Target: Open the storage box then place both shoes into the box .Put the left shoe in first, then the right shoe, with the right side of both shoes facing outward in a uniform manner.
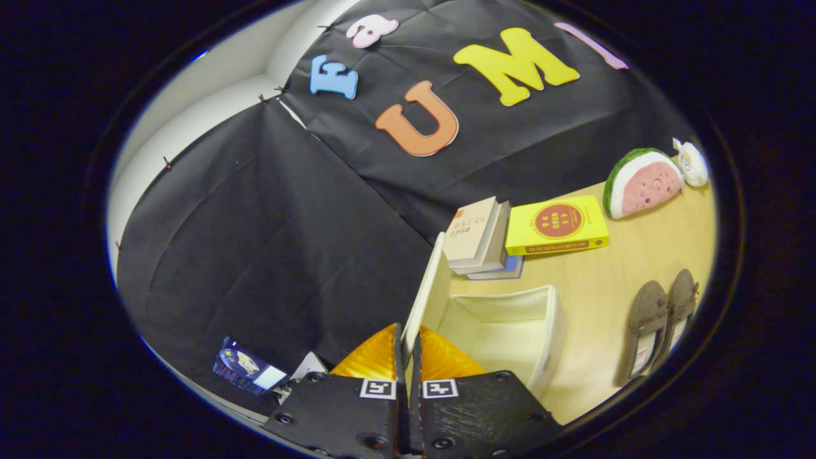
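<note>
Already the lid of the white rectangular fabric storage box stands raised on edge, a thin cream panel tilted up along the box's side nearest the black cloth wall, and the gripper has its two fingers drawn together on the lid's lower edge, so the jaws look clamped on that panel with no gap to speak of. The box is therefore open, or very nearly so, and its pale interior shows bare: no shoe lies in it.

Relative to the box, the pair of brown slip-on fabric shoes lies on the light wooden tabletop well apart on the side away from the lid, the two shoes side by side and touching, soles down. Beyond the box, toward the wall, a small stack of pale-covered books sits just behind the lid's top, with a flat yellow book beside it. Further from the box a plush watermelon slice and a small white plush toy rest near the table's far corner.

By my reading, the opening step is close to finished; what is left is releasing the lid so it stays back, then carrying the left shoe in, then the right, both with right sides facing outward.
</note>
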The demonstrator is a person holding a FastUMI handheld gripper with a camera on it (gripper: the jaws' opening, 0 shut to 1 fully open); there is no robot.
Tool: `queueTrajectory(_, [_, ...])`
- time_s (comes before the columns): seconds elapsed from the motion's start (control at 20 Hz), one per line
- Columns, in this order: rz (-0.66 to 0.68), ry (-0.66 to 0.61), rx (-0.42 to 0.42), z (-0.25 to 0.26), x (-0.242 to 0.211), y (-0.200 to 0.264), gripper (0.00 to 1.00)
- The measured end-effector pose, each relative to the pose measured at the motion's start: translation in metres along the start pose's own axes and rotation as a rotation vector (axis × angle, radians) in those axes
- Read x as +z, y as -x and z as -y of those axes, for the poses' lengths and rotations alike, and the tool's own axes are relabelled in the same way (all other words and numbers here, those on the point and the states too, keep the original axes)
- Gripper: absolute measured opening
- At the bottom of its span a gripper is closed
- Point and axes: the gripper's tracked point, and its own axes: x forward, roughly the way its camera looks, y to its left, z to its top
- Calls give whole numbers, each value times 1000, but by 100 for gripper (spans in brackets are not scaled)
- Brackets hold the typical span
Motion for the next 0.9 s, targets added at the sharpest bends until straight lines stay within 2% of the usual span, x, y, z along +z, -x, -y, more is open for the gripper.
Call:
queueTrajectory(0.25, [12,100,13,-61,0,-43,5])
queueTrajectory(0.4, [10,171,29,-90,-5,-68,19])
queueTrajectory(0.45, [8,223,39,-100,-6,-75,19])
queueTrajectory(0.55, [6,289,64,-121,-12,-87,36])
queueTrajectory(0.7, [14,322,90,-148,-19,-92,61])
queueTrajectory(0.9, [38,375,46,-145,-22,-85,95])
